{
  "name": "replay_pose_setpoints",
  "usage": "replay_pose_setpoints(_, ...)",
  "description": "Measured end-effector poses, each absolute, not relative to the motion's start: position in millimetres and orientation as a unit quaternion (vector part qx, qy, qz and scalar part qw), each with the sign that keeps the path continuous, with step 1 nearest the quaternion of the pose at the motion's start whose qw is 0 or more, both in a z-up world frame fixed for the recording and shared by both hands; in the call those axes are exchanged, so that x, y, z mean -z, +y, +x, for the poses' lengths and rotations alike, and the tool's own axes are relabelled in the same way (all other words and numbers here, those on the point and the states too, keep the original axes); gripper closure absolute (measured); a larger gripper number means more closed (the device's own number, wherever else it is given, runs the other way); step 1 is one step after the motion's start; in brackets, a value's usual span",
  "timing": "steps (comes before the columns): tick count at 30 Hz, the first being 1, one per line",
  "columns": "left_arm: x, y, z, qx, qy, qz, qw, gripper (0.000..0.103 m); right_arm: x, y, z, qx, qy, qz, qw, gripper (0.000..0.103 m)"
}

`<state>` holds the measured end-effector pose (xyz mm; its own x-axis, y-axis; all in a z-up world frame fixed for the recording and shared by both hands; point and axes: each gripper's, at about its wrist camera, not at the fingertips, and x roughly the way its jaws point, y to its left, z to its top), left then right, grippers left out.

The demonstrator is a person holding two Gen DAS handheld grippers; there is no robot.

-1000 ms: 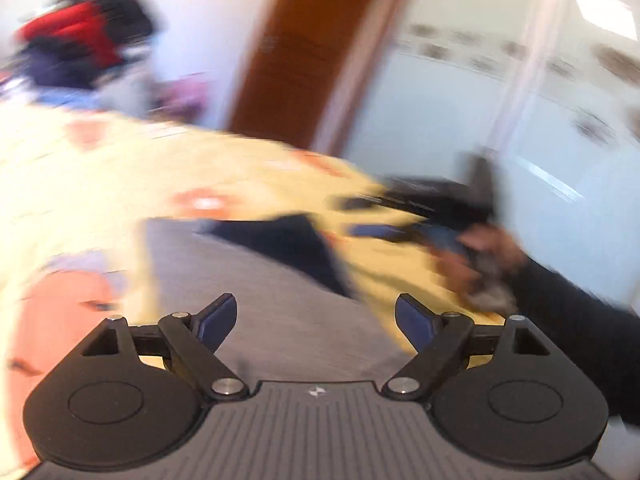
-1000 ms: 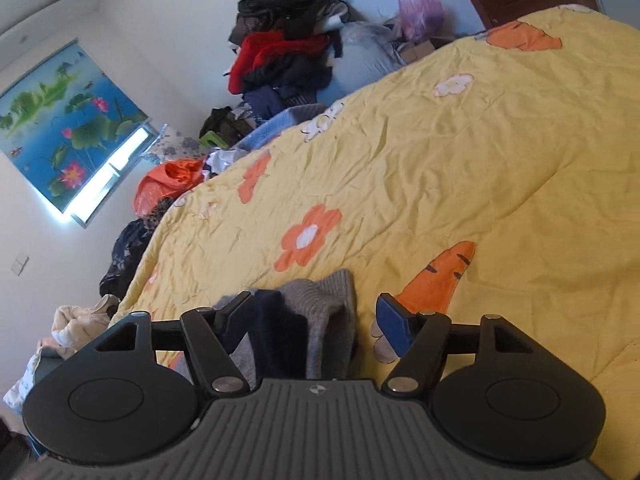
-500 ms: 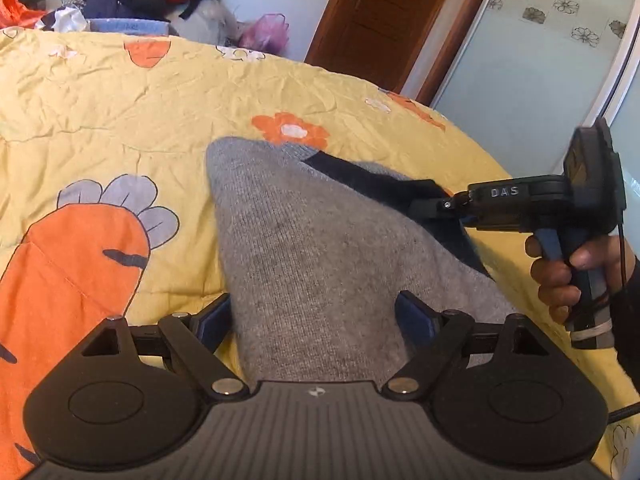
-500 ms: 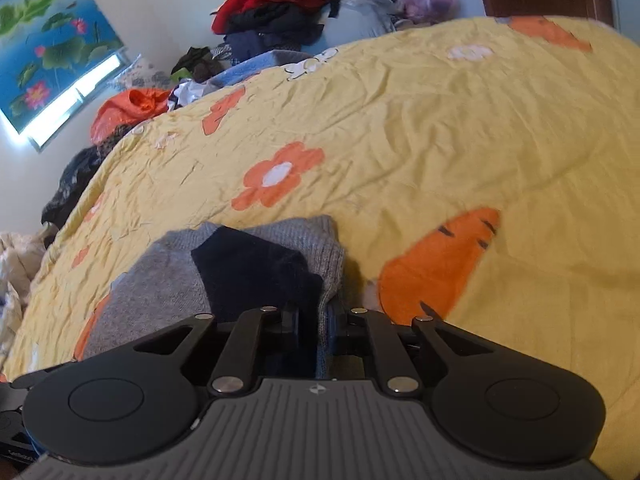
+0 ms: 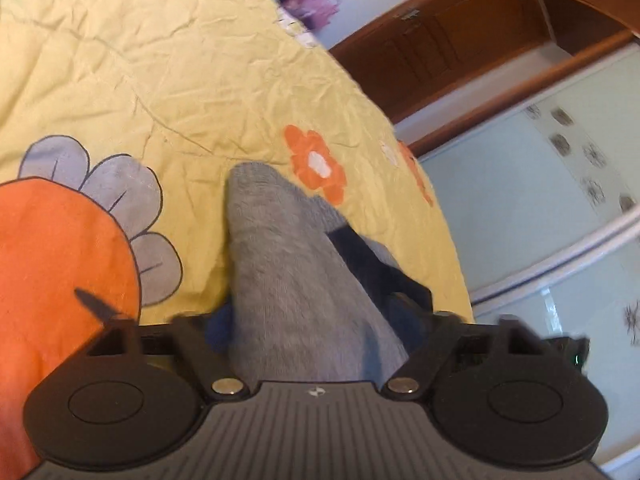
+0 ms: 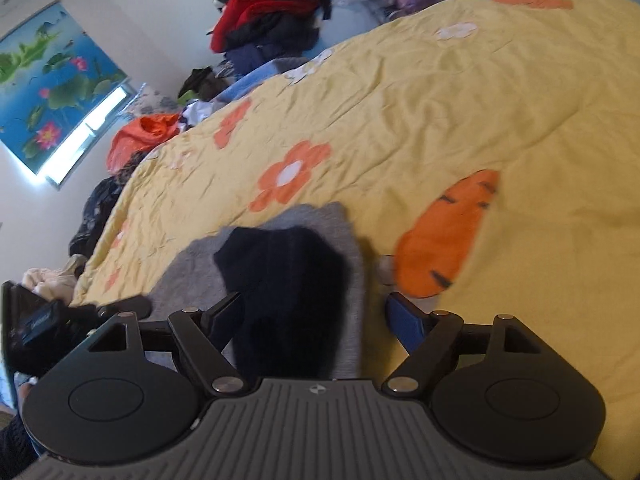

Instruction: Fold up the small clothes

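A small grey knit garment (image 5: 288, 272) with a dark navy part (image 5: 372, 268) lies on the yellow bedspread (image 5: 160, 60). My left gripper (image 5: 320, 320) is open, its fingers on either side of the grey cloth. In the right wrist view the same garment shows grey (image 6: 352, 276) with the navy part (image 6: 288, 280) on top. My right gripper (image 6: 316, 316) is open, its fingers on either side of the navy and grey cloth. The left gripper's body (image 6: 48, 320) shows at the left edge there.
The bedspread has orange carrot (image 6: 448, 232) and flower (image 6: 292, 176) prints. A heap of clothes (image 6: 272, 20) lies beyond the far side of the bed. A wooden door (image 5: 460, 40) and a glass sliding panel (image 5: 560, 200) stand to the right.
My right gripper was shut on the garment half a second ago and has opened. My left gripper stayed open and moved in close over the grey cloth, tilting.
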<state>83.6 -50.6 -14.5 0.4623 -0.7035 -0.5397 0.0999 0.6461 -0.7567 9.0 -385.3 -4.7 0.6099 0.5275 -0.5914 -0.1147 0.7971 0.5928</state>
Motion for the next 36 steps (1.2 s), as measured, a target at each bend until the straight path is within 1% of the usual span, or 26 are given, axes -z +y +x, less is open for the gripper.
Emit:
replay_pose_setpoints(1,15.9,-52.0,86.7,0.243,0.457,-0.323,0.793,0.071,5.8,-381.7,11.5,-0.189,0.407,0.259,0.855,0.037)
replay_pose_setpoints(2,16.5,-52.5,88.1,0.238,0.458,-0.315,0.797,0.076,7.4,-378.1,14.1,-0.184,0.417,0.257,0.852,0.068)
replay_pose_setpoints(3,15.1,-52.5,87.1,0.239,0.455,-0.309,0.8,0.079,8.1,-375.0,15.0,-0.186,0.419,0.261,0.849,0.073)
replay_pose_setpoints(6,-1.5,-54.5,75.6,0.236,0.428,-0.253,0.835,0.082,-6.1,-363.6,9.8,-0.195,0.397,0.247,0.862,0.074)
replay_pose_setpoints(9,-19.2,-45.1,76.0,0.239,0.402,-0.236,0.852,0.082,-23.4,-355.9,13.1,-0.215,0.37,0.271,0.862,0.075)
replay_pose_setpoints(13,-44.1,-21.4,102.9,0.224,0.382,-0.219,0.869,0.083,-35.1,-342.3,45.3,-0.228,0.345,0.302,0.859,0.075)
replay_pose_setpoints(17,-59.9,-7.7,136.0,0.187,0.366,-0.161,0.898,0.083,-25.5,-322.3,85.6,-0.208,0.338,0.341,0.852,0.075)
replay_pose_setpoints(18,-58.7,-8.1,142.5,0.173,0.36,-0.134,0.907,0.082,-19.3,-313.6,94.7,-0.2,0.344,0.332,0.855,0.073)
replay_pose_setpoints(19,-54.2,-8.3,148.5,0.164,0.367,-0.116,0.908,0.082,-13.7,-306.7,102.4,-0.186,0.359,0.315,0.859,0.068)
replay_pose_setpoints(20,-47.4,-6.1,153.7,0.158,0.385,-0.115,0.902,0.082,-4.9,-300.3,108.3,-0.156,0.383,0.298,0.86,0.055)
replay_pose_setpoints(21,-41.5,-1.3,154.2,0.147,0.402,-0.125,0.895,0.078,2.1,-297.5,107.0,-0.136,0.405,0.289,0.857,0.043)
replay_pose_setpoints(22,-36.6,4.6,148.8,0.141,0.409,-0.143,0.89,0.074,5.4,-297.2,101.1,-0.141,0.41,0.286,0.854,0.043)
replay_pose_setpoints(23,-33.9,12.9,136.6,0.147,0.402,-0.164,0.889,0.064,5.2,-299.1,90.6,-0.159,0.403,0.286,0.854,0.043)
replay_pose_setpoints(24,-33.4,20.5,121.0,0.16,0.39,-0.183,0.888,0.044,3.0,-301.9,78.3,-0.176,0.398,0.282,0.855,0.042)
replay_pose_setpoints(26,-29.7,35.3,87.7,0.175,0.375,-0.209,0.886,0.021,-6.6,-308.4,47.6,-0.193,0.391,0.253,0.864,0.041)
replay_pose_setpoints(28,-24.7,45.4,54.4,0.2,0.364,-0.234,0.879,0.021,-13.6,-318.1,19.2,-0.203,0.392,0.236,0.866,0.041)
replay_pose_setpoints(31,-17.4,48.6,18.5,0.225,0.373,-0.253,0.864,0.021,-23.6,-328.9,-16.3,-0.219,0.388,0.235,0.864,0.041)
replay_pose_setpoints(32,-14.7,47.7,9.9,0.232,0.377,-0.256,0.859,0.021,-27.3,-330.1,-26.3,-0.222,0.384,0.234,0.865,0.044)
replay_pose_setpoints(34,-10.0,43.0,1.9,0.246,0.392,-0.252,0.85,0.021,-30.9,-327.0,-38.2,-0.23,0.383,0.22,0.867,0.059)
replay_pose_setpoints(36,-4.3,36.6,0.5,0.246,0.409,-0.242,0.845,0.022,-29.7,-319.0,-42.6,-0.235,0.389,0.193,0.87,0.062)
